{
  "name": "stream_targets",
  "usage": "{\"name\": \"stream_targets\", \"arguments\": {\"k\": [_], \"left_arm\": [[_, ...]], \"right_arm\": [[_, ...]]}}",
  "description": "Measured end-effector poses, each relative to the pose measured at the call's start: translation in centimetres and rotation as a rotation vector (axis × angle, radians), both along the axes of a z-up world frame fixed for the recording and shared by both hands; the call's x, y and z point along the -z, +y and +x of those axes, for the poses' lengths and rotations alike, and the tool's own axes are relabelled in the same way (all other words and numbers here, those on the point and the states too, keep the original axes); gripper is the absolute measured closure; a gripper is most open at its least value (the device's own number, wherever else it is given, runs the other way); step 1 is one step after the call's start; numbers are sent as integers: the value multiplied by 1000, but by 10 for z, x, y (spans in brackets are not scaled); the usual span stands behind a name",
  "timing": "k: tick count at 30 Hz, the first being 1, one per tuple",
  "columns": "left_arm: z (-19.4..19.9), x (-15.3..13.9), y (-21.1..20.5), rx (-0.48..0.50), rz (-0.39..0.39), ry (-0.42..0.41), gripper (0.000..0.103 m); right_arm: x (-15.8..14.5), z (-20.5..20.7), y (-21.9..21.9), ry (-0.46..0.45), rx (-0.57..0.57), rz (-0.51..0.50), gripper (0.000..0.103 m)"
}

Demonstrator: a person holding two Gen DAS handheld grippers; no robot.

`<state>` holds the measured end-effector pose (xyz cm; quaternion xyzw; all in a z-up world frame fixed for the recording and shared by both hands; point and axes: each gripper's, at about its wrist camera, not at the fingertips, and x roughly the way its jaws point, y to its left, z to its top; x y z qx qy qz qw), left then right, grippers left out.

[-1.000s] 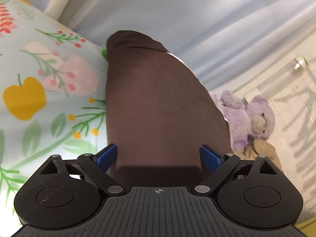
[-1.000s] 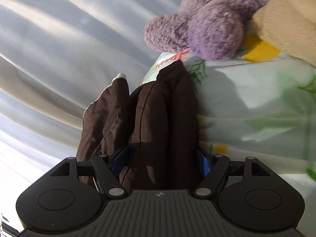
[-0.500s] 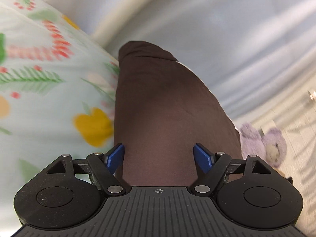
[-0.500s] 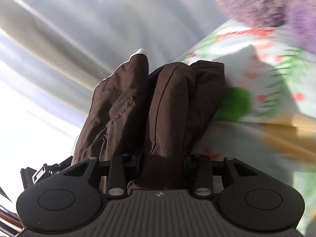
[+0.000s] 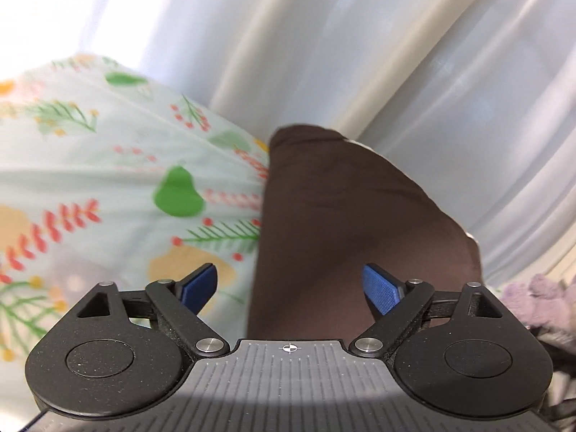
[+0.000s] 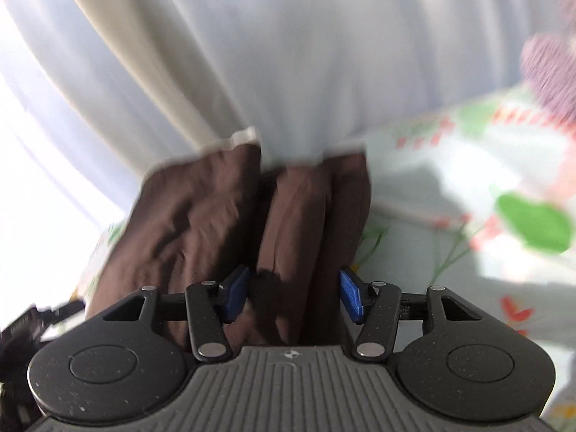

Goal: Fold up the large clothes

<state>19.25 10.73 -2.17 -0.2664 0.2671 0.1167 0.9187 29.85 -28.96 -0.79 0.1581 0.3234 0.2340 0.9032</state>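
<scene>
A dark brown garment lies folded on a floral bedsheet. In the left wrist view it runs forward from between the blue pads of my left gripper, whose jaws stand wide apart with the cloth lying loose between them. In the right wrist view the garment shows as bunched folds between the pads of my right gripper. The right jaws stand apart and a gap shows on the right side of the cloth.
Pale blue-white curtains hang right behind the bed edge. A purple plush toy lies at the right, and shows blurred in the right wrist view. The floral sheet spreads to the right.
Both grippers have swung upward toward the curtain. The right jaws, shut on the garment half a second ago, have opened. The left jaws have widened a little and shifted left.
</scene>
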Motion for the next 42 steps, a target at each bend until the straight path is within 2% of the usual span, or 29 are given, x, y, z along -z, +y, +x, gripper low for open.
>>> {"name": "stream_targets", "arguments": {"k": [2, 3, 4, 5, 7, 10, 12, 14, 18, 20, 24, 28, 32, 34, 36, 38, 39, 42], "left_arm": [[-1, 2, -5, -12, 51, -5, 9], [2, 3, -8, -9, 52, 0, 9], [6, 5, -9, -3, 35, 7, 9], [10, 6, -11, 1, 13, -3, 9], [14, 10, -18, -4, -14, -8, 9], [19, 17, -31, 12, -75, -10, 8], [20, 20, -44, 7, -1, -14, 6], [21, 23, -53, 5, 57, -21, 3], [22, 31, -55, -21, 57, -28, 0], [22, 36, -53, -27, 51, -32, 0], [18, 39, -52, -25, 45, -47, 0], [14, 35, -48, -21, 16, -24, 0], [-9, 28, -45, 0, -36, 11, 0], [-24, 25, -48, 23, -34, 40, 0], [-39, 25, -52, 53, -12, 72, 0], [-44, 32, -55, 80, 33, 127, 0], [-45, 35, -54, 90, 34, 125, 0], [-42, 41, -47, 98, -29, 145, 0]], "right_arm": [[-19, -18, 20, -124, -39, -4, 49], [-24, -24, 35, -154, -87, 1, 49], [-26, -29, 52, -173, -139, -1, 56], [-24, -30, 69, -185, -187, -14, 62], [-14, -30, 101, -173, -217, -71, 73], [8, -21, 119, -182, -168, -198, 80], [20, -20, 120, -225, -139, -261, 81], [31, -15, 116, -232, -143, -259, 80], [43, -17, 123, -330, -153, -287, 80], [46, -16, 121, -350, -151, -265, 80], [49, -20, 108, -339, -156, -207, 80], [42, -20, 112, -310, -140, -224, 76], [25, -59, 98, -259, -88, -229, 73], [25, -85, 83, -221, -55, -223, 73], [27, -105, 71, -190, -29, -235, 73], [30, -115, 70, -165, -24, -289, 71], [33, -115, 73, -147, -24, -312, 70], [39, -113, 79, -102, -16, -355, 68]]}}
